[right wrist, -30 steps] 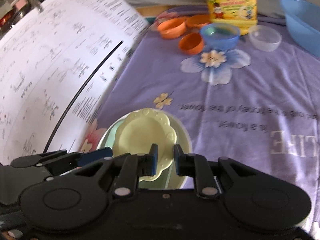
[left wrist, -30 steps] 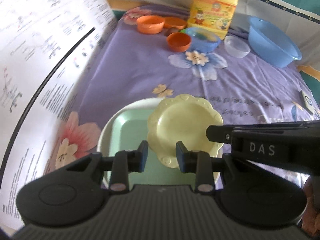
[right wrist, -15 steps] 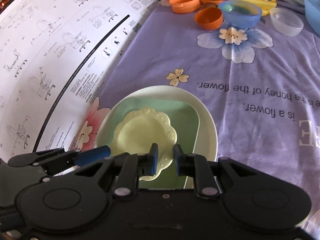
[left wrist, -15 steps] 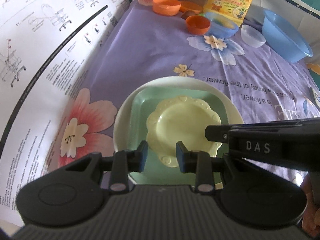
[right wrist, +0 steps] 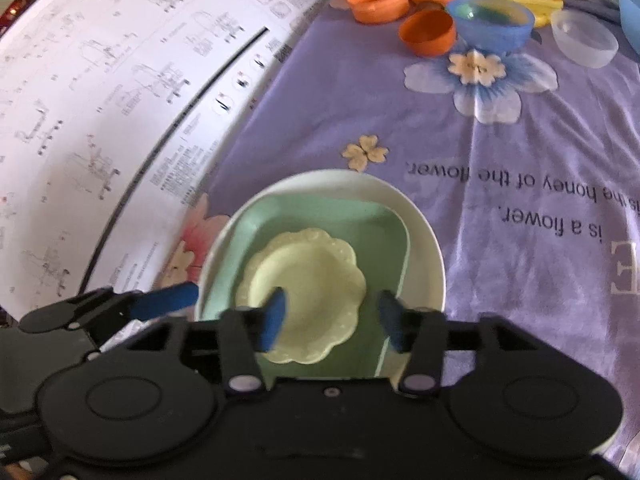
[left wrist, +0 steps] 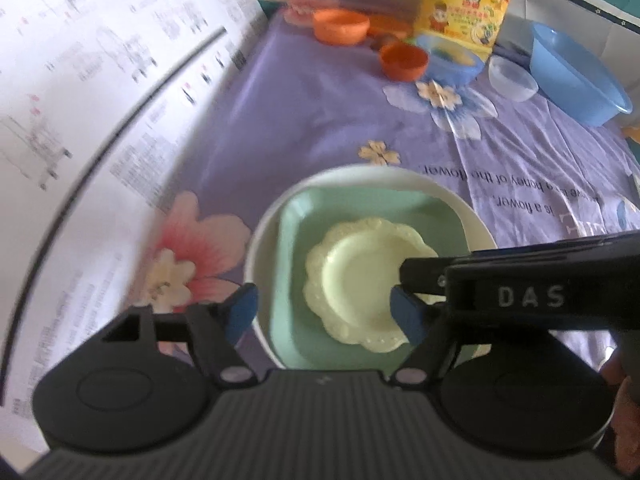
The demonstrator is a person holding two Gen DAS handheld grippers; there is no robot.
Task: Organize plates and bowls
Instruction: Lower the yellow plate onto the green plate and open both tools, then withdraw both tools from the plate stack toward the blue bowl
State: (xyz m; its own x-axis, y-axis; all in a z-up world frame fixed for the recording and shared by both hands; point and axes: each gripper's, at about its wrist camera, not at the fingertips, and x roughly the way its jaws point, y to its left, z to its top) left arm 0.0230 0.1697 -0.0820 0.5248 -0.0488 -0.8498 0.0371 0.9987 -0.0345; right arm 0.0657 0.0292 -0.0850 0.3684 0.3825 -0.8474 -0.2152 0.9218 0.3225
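A pale yellow scalloped plate (left wrist: 360, 284) (right wrist: 304, 300) lies flat in a green square plate (left wrist: 304, 220) (right wrist: 320, 212), which sits in a white round plate (left wrist: 360, 172) (right wrist: 424, 248) on the purple flowered cloth. My left gripper (left wrist: 323, 315) hovers over the stack's near left side, its jaws opening and its pads clear of the plates. My right gripper (right wrist: 332, 322) hangs over the yellow plate's near edge, jaws also opening and pressing on nothing. Its black body (left wrist: 520, 296) crosses the right side of the left wrist view.
At the far end stand two orange bowls (right wrist: 378, 2) (right wrist: 428, 32), a blue bowl (right wrist: 490, 24), a clear bowl (right wrist: 584, 42), a large blue basin (left wrist: 576, 72) and a yellow bottle (left wrist: 464, 12). A big white printed sheet (right wrist: 120, 100) covers the left.
Both grippers' jaws, narrow at the yellow plate's near rim before, have spread wide. The yellow plate, off-centre above the green plate a second ago, now lies flat in it.
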